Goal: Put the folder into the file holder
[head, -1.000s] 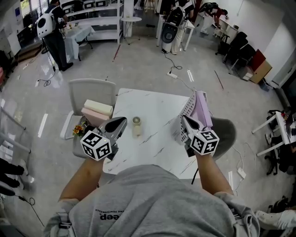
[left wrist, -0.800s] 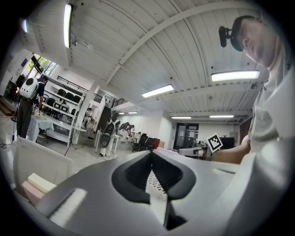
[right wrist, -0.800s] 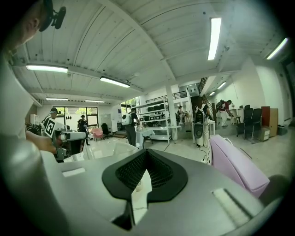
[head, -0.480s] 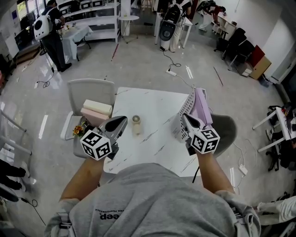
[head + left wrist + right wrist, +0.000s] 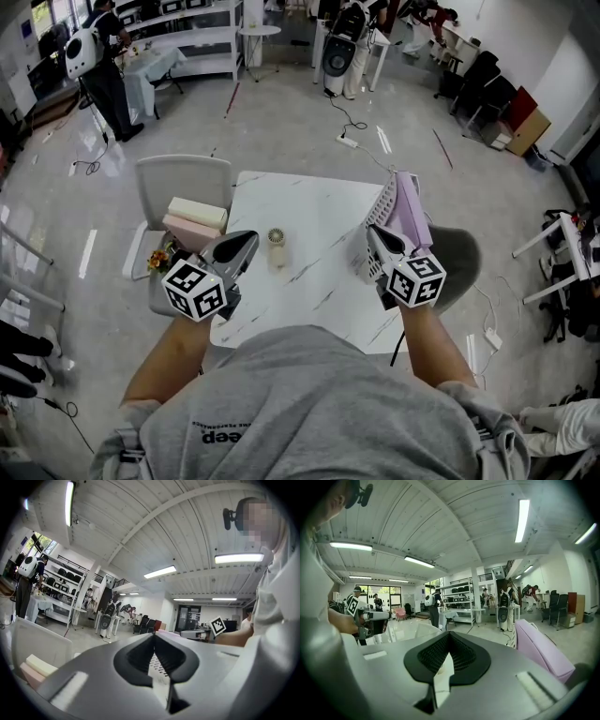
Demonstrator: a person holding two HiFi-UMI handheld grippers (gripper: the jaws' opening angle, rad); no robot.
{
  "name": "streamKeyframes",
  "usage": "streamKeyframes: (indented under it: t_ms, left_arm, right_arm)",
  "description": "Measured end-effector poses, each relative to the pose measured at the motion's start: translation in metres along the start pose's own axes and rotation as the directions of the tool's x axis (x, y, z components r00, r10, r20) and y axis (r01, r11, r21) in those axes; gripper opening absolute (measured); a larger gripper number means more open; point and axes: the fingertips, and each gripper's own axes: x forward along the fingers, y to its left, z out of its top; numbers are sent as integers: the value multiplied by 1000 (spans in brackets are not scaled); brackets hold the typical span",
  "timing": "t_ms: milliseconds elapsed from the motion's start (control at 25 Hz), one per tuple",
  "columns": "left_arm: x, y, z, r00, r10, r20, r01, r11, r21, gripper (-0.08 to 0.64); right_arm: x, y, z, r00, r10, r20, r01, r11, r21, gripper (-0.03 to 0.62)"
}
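Just one folder [image 5: 409, 211], two tools [image 5: 249, 241] [image 5: 372, 232]

The whole scene slid a little way up the head view (a small shift, no more): the table [image 5: 309, 216] and the folder [image 5: 408, 211] sat higher, and the right gripper [image 5: 372, 232] rose with them.

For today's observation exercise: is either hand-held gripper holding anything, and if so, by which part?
Nothing is held. The left hand-held gripper and the right hand-held gripper both have their jaws shut together, with nothing between them.
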Motion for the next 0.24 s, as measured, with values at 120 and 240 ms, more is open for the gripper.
streamKeyframes:
  t_ms: [120, 240]
  left_arm:
    - [3, -1, 0, 1000, -1, -2, 1, 1000, -1, 60]
    - [6, -2, -1, 1000, -3, -2, 3, 1000, -1, 60]
  right_arm:
    - [0, -2, 1, 1000, 3, -2, -3, 1000, -4, 3]
    - [1, -5, 0, 1000, 4, -4, -4, 1000, -7, 3]
